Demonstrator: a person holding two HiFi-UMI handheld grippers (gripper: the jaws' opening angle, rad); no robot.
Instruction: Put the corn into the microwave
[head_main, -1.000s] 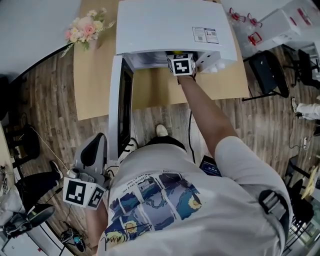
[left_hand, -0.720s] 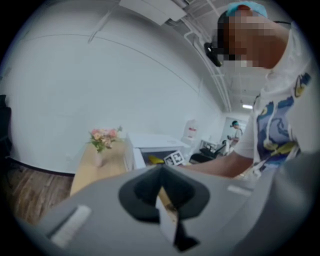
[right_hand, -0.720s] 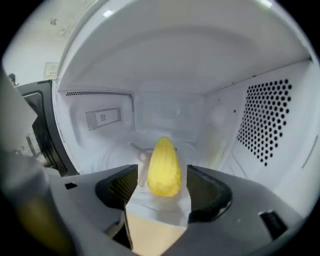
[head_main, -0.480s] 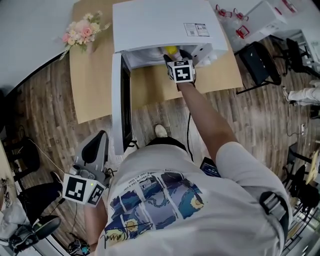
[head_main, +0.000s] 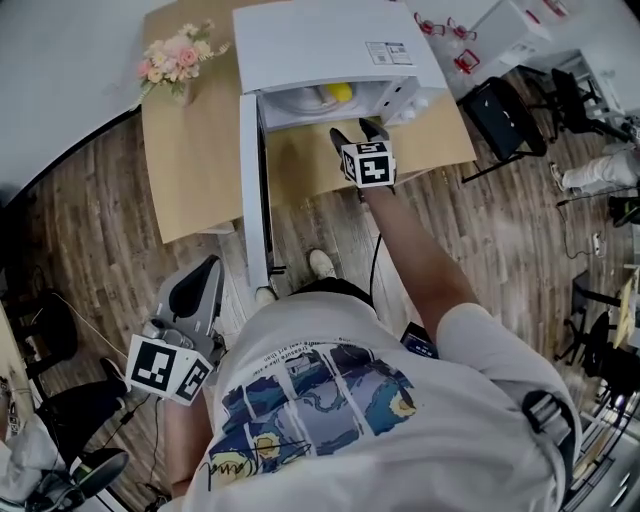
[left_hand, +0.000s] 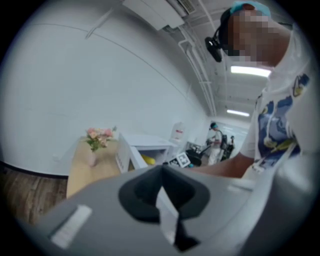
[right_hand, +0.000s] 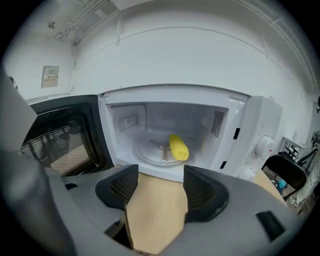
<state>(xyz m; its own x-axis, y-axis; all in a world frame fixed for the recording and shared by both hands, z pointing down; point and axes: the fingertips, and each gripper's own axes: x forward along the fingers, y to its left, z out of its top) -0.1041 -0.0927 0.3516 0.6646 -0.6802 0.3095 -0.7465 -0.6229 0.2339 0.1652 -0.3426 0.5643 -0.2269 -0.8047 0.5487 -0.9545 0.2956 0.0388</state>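
The yellow corn (right_hand: 178, 146) lies on the glass turntable (right_hand: 150, 156) inside the white microwave (right_hand: 260, 125), whose door (right_hand: 60, 135) hangs wide open to the left. My right gripper (right_hand: 160, 182) is open and empty, just outside the cavity over the wooden table. From the head view, the corn (head_main: 338, 93) shows inside the microwave (head_main: 330, 40), and the right gripper (head_main: 358, 131) is in front of the opening. My left gripper (head_main: 205, 275) hangs low at my left side, far from the microwave. Its jaws are closed together on nothing in the left gripper view (left_hand: 161, 192).
The open door (head_main: 252, 180) sticks out over the front edge of the wooden table (head_main: 195, 170). A vase of pink flowers (head_main: 175, 60) stands at the table's back left. A black chair (head_main: 505, 110) and white boxes (head_main: 510, 30) are to the right.
My right gripper has drawn back out of the microwave cavity towards me, with nothing in it, and the corn stays on the turntable. The left gripper has hardly moved.
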